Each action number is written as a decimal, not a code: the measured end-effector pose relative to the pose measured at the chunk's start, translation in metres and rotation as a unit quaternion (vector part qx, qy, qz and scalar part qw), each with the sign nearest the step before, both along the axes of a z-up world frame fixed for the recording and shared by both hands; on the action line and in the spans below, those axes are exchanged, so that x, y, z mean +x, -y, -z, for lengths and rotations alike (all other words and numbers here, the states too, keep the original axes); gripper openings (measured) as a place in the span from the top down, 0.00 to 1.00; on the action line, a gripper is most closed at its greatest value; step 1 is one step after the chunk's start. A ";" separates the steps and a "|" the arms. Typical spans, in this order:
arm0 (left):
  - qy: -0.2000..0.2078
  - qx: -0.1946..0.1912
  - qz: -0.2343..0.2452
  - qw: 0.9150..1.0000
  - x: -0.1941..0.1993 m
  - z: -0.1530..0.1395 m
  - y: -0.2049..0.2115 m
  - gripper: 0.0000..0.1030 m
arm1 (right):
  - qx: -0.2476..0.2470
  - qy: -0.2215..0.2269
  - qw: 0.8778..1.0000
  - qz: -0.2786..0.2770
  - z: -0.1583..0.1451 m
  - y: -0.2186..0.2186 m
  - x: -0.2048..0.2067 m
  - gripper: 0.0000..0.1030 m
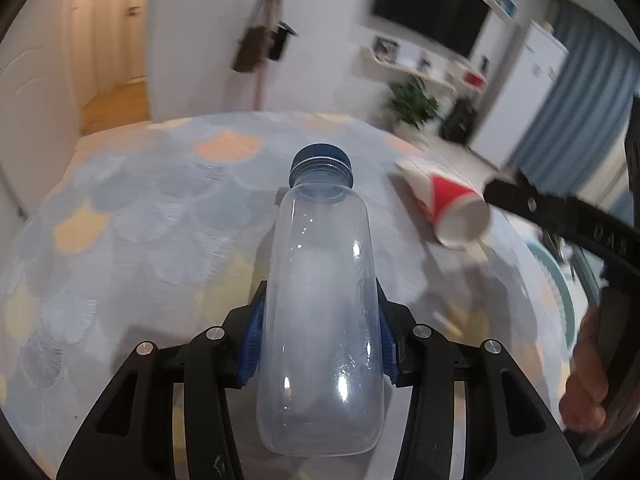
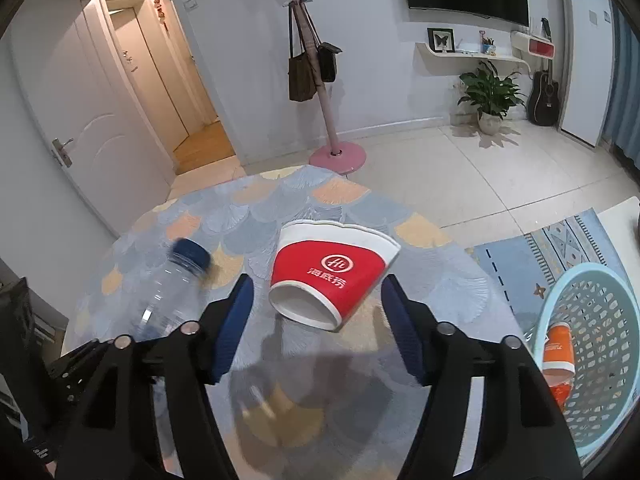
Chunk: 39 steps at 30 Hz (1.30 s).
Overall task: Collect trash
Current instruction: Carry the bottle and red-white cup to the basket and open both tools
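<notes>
My left gripper [image 1: 318, 344] is shut on a clear plastic bottle [image 1: 320, 304] with a dark blue cap, held above the table. The bottle also shows at the left of the right wrist view [image 2: 168, 292]. A red and white paper cup [image 2: 332, 276] lies on its side on the table, its base toward me, between the blue pads of my open right gripper [image 2: 316, 304]; the pads stand apart from it. The cup also shows at the right of the left wrist view [image 1: 448, 204], next to the right gripper's black finger [image 1: 560, 216].
The round table [image 2: 200, 216] has a scale-patterned cloth in grey, blue and orange. A light blue plastic basket [image 2: 592, 344] stands on the floor at the right, with orange cups [image 2: 558, 348] inside. A pink coat stand [image 2: 336, 152] with bags stands beyond the table.
</notes>
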<state>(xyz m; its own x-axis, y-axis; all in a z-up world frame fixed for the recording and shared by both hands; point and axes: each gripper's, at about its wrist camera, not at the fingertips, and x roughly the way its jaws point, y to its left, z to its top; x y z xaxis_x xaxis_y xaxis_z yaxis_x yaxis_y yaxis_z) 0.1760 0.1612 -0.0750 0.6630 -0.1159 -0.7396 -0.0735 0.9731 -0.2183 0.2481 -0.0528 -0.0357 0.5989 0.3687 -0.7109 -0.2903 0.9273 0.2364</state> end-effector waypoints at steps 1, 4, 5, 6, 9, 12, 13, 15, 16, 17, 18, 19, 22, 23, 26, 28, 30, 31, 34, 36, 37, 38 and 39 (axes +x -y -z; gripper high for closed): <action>0.006 -0.005 -0.009 1.000 -0.001 0.001 -0.004 0.56 | -0.001 -0.002 1.000 0.000 0.002 -0.003 0.001 0.38; 0.025 -0.022 -0.020 0.999 -0.007 0.004 -0.012 0.56 | -0.010 -0.004 1.000 0.002 0.008 -0.013 0.006 0.35; 0.027 -0.016 -0.025 0.999 -0.009 0.003 -0.011 0.56 | -0.014 -0.004 1.000 0.009 0.011 -0.016 0.009 0.30; 0.028 -0.008 -0.029 0.999 -0.010 0.002 -0.010 0.56 | -0.015 -0.005 1.000 0.014 0.013 -0.017 0.011 0.26; 0.030 0.001 -0.030 0.999 -0.014 0.001 -0.005 0.56 | -0.007 -0.011 1.000 0.026 0.019 -0.020 0.018 0.21; 0.028 -0.003 -0.025 0.999 -0.012 -0.001 -0.003 0.56 | -0.019 -0.011 0.999 0.033 0.028 -0.024 0.023 0.21; 0.028 -0.004 -0.024 0.999 -0.010 -0.001 -0.003 0.56 | -0.021 -0.011 0.999 0.034 0.030 -0.025 0.024 0.21; 0.028 -0.006 -0.023 0.999 -0.009 -0.002 -0.004 0.56 | -0.022 -0.021 0.999 0.035 0.037 -0.026 0.026 0.21; 0.028 -0.006 -0.023 0.999 -0.008 -0.002 -0.003 0.56 | -0.016 -0.026 0.999 0.034 0.037 -0.024 0.026 0.21; 0.028 -0.006 -0.022 0.999 -0.009 -0.002 -0.003 0.56 | -0.010 -0.021 0.999 0.038 0.036 -0.021 0.026 0.21; 0.027 -0.005 -0.021 0.999 -0.006 -0.002 -0.004 0.56 | -0.011 -0.017 0.999 0.043 0.035 -0.020 0.026 0.21; 0.027 -0.004 -0.021 0.999 -0.005 -0.001 -0.005 0.56 | -0.013 -0.017 0.999 0.048 0.036 -0.019 0.026 0.21; 0.027 0.002 -0.020 0.999 -0.005 -0.001 -0.004 0.56 | -0.009 -0.018 0.998 0.054 0.037 -0.016 0.027 0.30; 0.027 0.003 -0.020 0.999 -0.005 -0.002 -0.003 0.56 | -0.009 -0.017 0.998 0.053 0.036 -0.016 0.027 0.34; 0.027 0.002 -0.021 0.999 -0.005 -0.002 -0.003 0.56 | -0.017 -0.001 0.998 0.054 0.032 -0.017 0.021 0.35; 0.032 0.000 -0.021 0.999 -0.007 -0.003 -0.003 0.56 | -0.029 0.016 0.998 0.053 0.026 -0.019 0.015 0.35; 0.034 0.000 -0.017 0.999 -0.007 -0.005 0.001 0.56 | -0.038 0.034 0.997 0.054 0.018 -0.017 0.008 0.35; 0.034 0.001 -0.016 0.999 -0.008 -0.006 0.002 0.56 | -0.035 0.043 0.997 0.054 0.011 -0.013 0.004 0.35; 0.039 -0.013 -0.006 0.999 -0.009 -0.012 0.007 0.56 | -0.025 0.071 0.995 0.061 -0.010 0.004 -0.008 0.35; 0.047 -0.013 0.008 0.999 -0.012 -0.020 0.014 0.56 | -0.027 0.090 0.993 0.069 -0.023 0.018 -0.016 0.35; 0.054 -0.012 0.020 0.998 -0.014 -0.026 0.020 0.56 | -0.029 0.101 0.992 0.077 -0.030 0.027 -0.021 0.35; 0.057 -0.012 0.026 0.998 -0.015 -0.030 0.024 0.56 | -0.029 0.106 0.991 0.082 -0.034 0.034 -0.023 0.35; 0.061 -0.012 0.036 0.997 -0.015 -0.036 0.031 0.56 | -0.027 0.110 0.990 0.090 -0.039 0.045 -0.027 0.35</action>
